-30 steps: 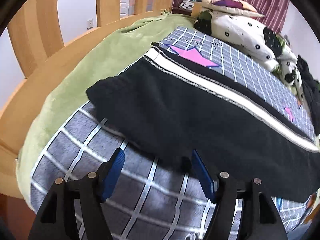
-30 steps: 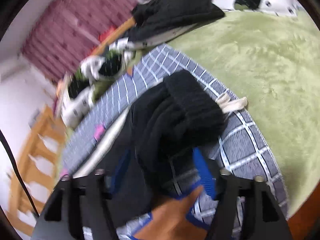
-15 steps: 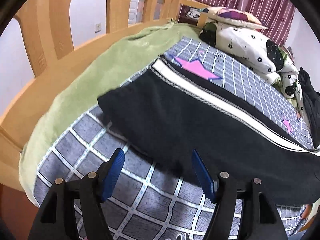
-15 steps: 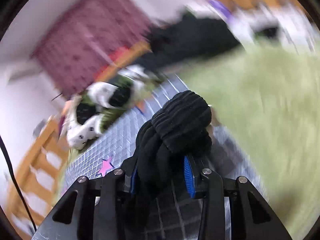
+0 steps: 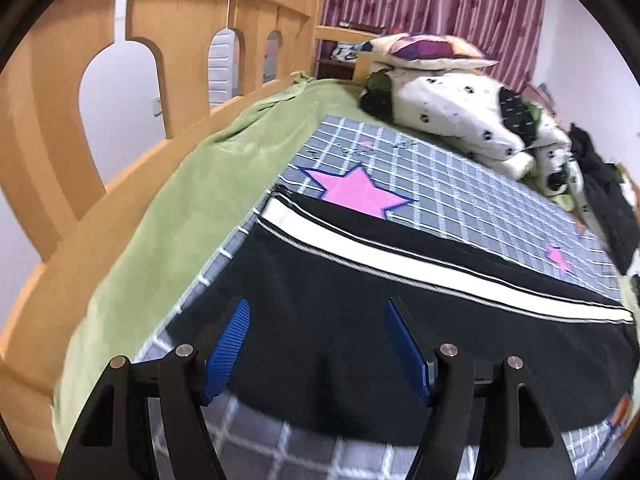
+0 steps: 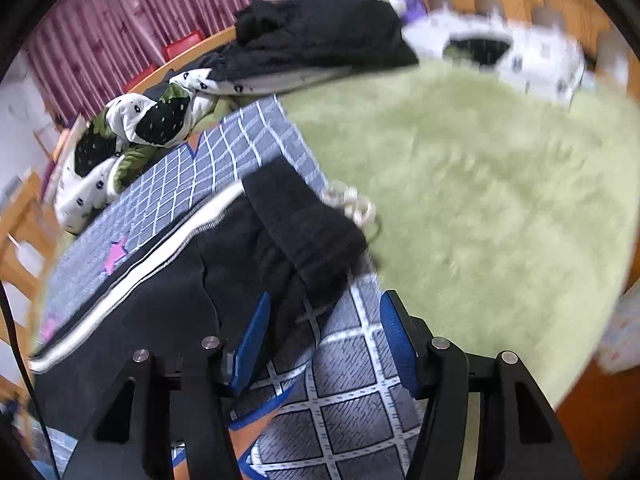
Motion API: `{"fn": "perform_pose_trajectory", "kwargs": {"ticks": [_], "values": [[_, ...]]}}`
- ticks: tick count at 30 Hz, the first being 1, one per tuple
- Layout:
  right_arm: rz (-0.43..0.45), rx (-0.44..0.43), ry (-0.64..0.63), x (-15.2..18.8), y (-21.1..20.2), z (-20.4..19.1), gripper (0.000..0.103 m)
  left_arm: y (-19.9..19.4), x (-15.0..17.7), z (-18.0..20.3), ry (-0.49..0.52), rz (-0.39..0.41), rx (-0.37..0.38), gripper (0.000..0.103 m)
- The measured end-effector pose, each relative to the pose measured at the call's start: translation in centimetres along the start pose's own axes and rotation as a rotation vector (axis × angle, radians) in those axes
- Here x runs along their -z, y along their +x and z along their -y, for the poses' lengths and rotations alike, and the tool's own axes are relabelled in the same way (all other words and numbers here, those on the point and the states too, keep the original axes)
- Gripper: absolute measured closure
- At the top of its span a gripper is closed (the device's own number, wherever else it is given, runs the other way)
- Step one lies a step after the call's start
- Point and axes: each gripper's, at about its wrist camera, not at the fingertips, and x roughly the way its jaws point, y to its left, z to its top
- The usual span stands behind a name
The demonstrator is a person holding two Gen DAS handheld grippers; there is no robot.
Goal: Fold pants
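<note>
I see both my tools spread apart, left tool [image 5: 316, 344] and right tool [image 6: 322, 342], above the black pants [image 5: 360, 300] on the bed [image 5: 460, 176].

My left gripper [image 5: 316, 344] is spread wide, low over the near edge of the black pants [image 5: 400, 300]. The pants lie flat on the checked sheet [image 5: 460, 184], white stripe along their far side, just this side of the pink star [image 5: 356, 192]. Pillows [image 5: 460, 116] sit beyond it.

Grey grid mat [image 5: 460, 176] w/ pink star [image 5: 356, 192] on green blanket [image 5: 192, 184]. Spotted duvet [image 5: 460, 120] + pillow [image 5: 420, 50] far end, wooden rail [image 5: 60, 92] left. Maroon curtain [image 5: 432, 8] behind; dark clothes pile [image 6: 320, 32] far right.
</note>
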Motion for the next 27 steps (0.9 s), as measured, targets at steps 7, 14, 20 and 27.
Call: {"fn": "perform_pose_trajectory", "kwargs": {"ticks": [7,14,20,27], "values": [[0.121,-0.058,-0.15,-4.0,-3.7,-9.6,0.045,6.3,-4.9,-0.7,0.034,-0.032,-0.014,0.035],[0.064,-0.17,-0.376,-2.8,2.1,-22.5,0.045,11.9,-7.6,-1.0,0.059,-0.071,-0.059,0.041],[-0.048,-0.243,-0.488,-0.3,9.1,-31.1,0.046,14.6,-8.0,-1.4,0.044,-0.101,-0.084,0.064],[-0.114,-0.319,-0.627,1.7,13.3,-37.2,0.046,14.2,-7.8,-2.1,0.021,-0.053,-0.06,0.08]]}}
